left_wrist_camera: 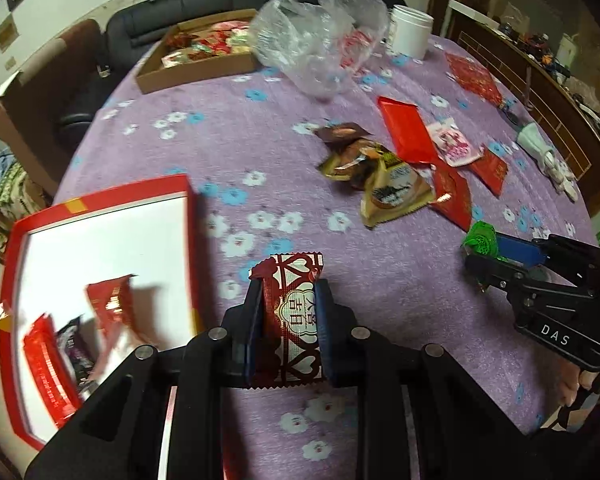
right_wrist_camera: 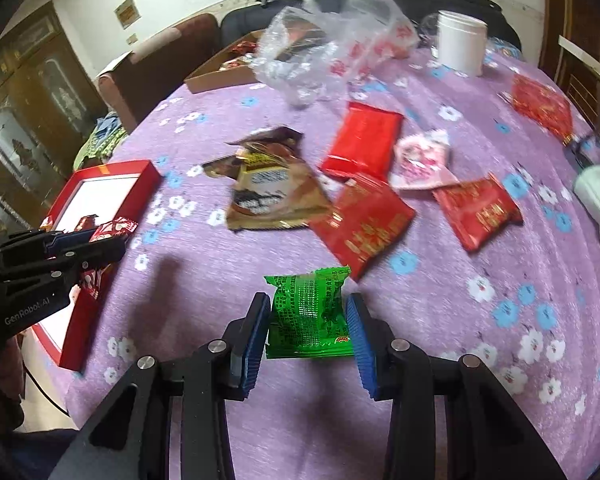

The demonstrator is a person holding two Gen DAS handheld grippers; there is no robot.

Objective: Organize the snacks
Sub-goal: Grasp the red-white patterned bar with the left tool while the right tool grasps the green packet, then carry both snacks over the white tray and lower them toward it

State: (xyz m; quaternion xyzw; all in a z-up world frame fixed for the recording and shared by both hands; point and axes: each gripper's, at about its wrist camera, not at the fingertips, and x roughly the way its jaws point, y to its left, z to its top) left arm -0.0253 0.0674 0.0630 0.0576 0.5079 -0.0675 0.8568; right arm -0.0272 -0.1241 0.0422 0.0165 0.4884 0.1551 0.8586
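Observation:
My left gripper [left_wrist_camera: 287, 294] is shut on a red-and-white heart-pattern snack packet [left_wrist_camera: 292, 320], held above the purple tablecloth just right of the red-rimmed white box [left_wrist_camera: 104, 224], which holds a few red and dark packets [left_wrist_camera: 108, 304]. My right gripper [right_wrist_camera: 307, 312] is shut on a green snack packet [right_wrist_camera: 310, 316]; it also shows in the left wrist view [left_wrist_camera: 480, 239]. Loose snacks lie mid-table: brown-gold packets [right_wrist_camera: 272, 196], red packets [right_wrist_camera: 362, 220] and a pink packet [right_wrist_camera: 422, 160]. The left gripper shows at the left of the right wrist view [right_wrist_camera: 112, 236], over the red box [right_wrist_camera: 100, 184].
A cardboard tray of snacks [left_wrist_camera: 196, 68] sits at the table's far side beside a crumpled clear plastic bag [left_wrist_camera: 320, 40] and a white jar [left_wrist_camera: 410, 32]. A white object [right_wrist_camera: 598, 200] lies at the right edge. Sofas stand behind the table.

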